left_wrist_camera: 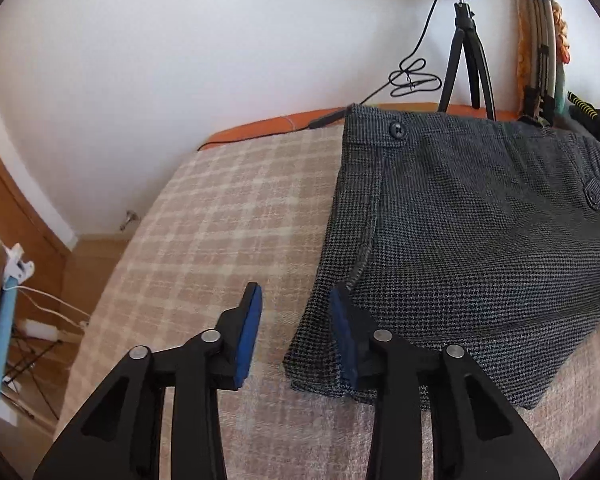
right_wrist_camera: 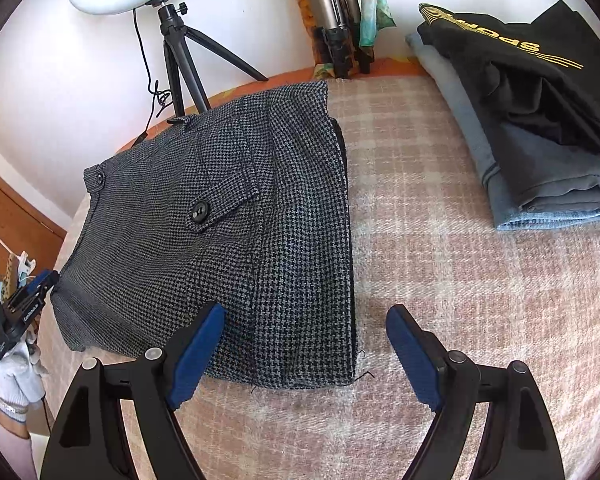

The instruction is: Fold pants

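Grey houndstooth pants (left_wrist_camera: 460,232) lie folded into a compact rectangle on the plaid blanket (left_wrist_camera: 220,216); they also show in the right wrist view (right_wrist_camera: 228,240), with a buttoned pocket flap on top. My left gripper (left_wrist_camera: 296,316) is open and empty at the bundle's near left corner, its right pad over the cloth edge. My right gripper (right_wrist_camera: 306,334) is open and empty, straddling the bundle's near right corner. The left gripper (right_wrist_camera: 24,304) also shows at the far left of the right wrist view.
A ring light on a black tripod (right_wrist_camera: 176,52) stands at the back edge by the wall. A stack of folded clothes, black shirt over jeans (right_wrist_camera: 532,120), lies at the right. The bed's left edge (left_wrist_camera: 100,300) drops to the floor with cables.
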### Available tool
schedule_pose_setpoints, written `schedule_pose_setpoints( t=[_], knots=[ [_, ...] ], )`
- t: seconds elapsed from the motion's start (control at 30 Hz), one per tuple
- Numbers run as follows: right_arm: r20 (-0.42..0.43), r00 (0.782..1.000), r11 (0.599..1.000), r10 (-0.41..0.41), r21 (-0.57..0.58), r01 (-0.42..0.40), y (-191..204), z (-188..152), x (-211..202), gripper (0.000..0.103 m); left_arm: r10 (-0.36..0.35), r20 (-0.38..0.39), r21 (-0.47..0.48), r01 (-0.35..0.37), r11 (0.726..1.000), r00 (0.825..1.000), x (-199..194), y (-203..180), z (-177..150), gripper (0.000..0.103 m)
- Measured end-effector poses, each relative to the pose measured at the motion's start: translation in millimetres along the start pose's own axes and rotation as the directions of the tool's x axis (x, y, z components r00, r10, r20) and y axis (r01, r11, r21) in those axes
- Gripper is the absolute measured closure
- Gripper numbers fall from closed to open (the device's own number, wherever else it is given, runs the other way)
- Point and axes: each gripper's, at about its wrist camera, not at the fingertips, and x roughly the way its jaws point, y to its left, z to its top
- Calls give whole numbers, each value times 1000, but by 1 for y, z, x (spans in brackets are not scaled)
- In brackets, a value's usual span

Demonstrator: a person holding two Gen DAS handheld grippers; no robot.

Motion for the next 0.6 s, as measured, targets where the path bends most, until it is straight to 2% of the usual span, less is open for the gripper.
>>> schedule_pose_setpoints(
  t=[0.07,0.17,0.27,0.33,0.37,0.4,0.43,0.5,0.57,0.6],
  knots=[
    [-5,1000,1000,7,7,-7,0,0,1,18,-41,63,8,41,999,997,-22,2,0,61],
    [-7,1000,999,19,32,-18,-3,0,4,18,-175,109,122,162,979,978,-55,-18,-5,61],
    [8,999,996,42,75,-43,-6,2,7,16,-278,96,296,239,925,956,-74,-55,-20,57],
    [16,998,993,56,99,-57,-6,4,9,19,-316,64,380,269,885,947,-76,-78,-27,55],
    [19,998,992,60,109,-61,-6,5,10,24,-327,52,413,278,867,944,-74,-88,-29,55],
    [15,997,990,71,118,-73,-5,7,12,35,-319,43,434,270,859,947,-72,-96,-31,55],
    [7,996,988,88,129,-88,-4,8,14,51,-320,27,440,276,854,947,-67,-103,-31,55],
    [-3,995,986,104,133,-102,1,12,15,69,-351,-28,421,329,845,936,-52,-109,-27,55],
    [11,997,992,73,101,-73,8,16,9,80,-374,-68,401,369,838,925,-41,-112,-28,55],
    [26,998,994,57,88,-59,10,19,4,85,-394,-105,389,403,829,913,-36,-113,-29,55]
  ],
)
